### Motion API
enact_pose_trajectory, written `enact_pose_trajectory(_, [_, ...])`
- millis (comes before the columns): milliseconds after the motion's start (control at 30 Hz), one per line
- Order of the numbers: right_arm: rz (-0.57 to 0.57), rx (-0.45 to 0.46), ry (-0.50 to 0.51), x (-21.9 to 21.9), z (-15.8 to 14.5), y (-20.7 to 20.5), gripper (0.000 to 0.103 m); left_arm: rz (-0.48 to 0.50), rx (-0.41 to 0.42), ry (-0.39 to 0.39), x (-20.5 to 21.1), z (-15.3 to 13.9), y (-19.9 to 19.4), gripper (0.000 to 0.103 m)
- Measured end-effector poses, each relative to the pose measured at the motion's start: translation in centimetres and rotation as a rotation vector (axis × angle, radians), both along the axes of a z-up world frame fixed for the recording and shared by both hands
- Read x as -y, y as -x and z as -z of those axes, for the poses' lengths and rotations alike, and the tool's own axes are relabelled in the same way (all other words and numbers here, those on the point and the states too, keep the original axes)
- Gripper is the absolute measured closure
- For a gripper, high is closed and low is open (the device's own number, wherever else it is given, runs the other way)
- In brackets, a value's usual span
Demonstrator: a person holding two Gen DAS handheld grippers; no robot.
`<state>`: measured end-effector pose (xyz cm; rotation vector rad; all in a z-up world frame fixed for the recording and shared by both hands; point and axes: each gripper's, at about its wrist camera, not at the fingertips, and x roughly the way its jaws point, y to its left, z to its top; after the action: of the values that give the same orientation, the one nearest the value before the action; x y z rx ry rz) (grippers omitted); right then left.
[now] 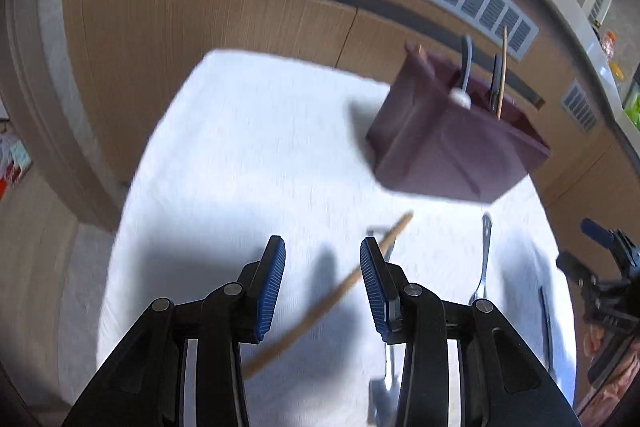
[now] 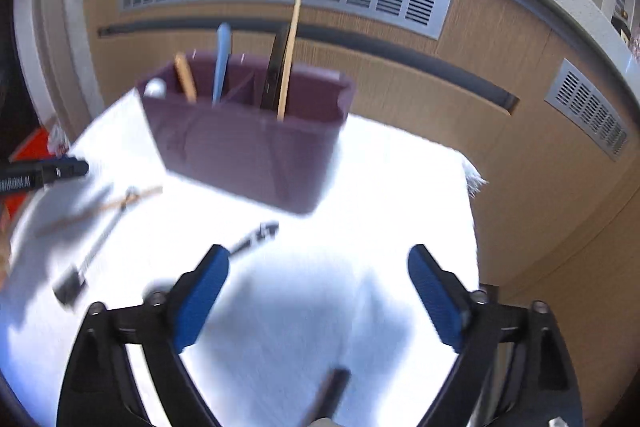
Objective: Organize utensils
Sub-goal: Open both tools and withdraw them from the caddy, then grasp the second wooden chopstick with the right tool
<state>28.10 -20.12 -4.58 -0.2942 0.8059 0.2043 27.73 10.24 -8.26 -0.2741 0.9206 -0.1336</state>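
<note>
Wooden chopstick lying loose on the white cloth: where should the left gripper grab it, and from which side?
Probably mid-shaft, from above. The wooden chopstick lies flat and slanted on the white cloth, crossing under the open left gripper. Turn the fingers across the shaft. A metal utensil lies close beside it.

We note two alike grippers: left gripper [image 1: 322,259] and right gripper [image 2: 318,281] each have black linkage arms, round silver pivot screws [image 1: 232,289] behind the pads, and ribbed blue pads [image 2: 202,297]. White lettering marks the left one's black side.
</note>
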Motion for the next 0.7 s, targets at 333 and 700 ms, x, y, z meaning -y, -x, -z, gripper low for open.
enact_pose_trajectory(333, [0.052,-0.052,0.067,2.6,3.3,4.9,0.007,0.003,-0.041,-0.022,0.8,1.8,1.3,0.061])
enact_pose_trajectory(700, [0.084,-0.241,-0.204,5.7,5.3,6.7,0.027,0.089,-0.085,0.081,3.9,1.7,4.0,0.058])
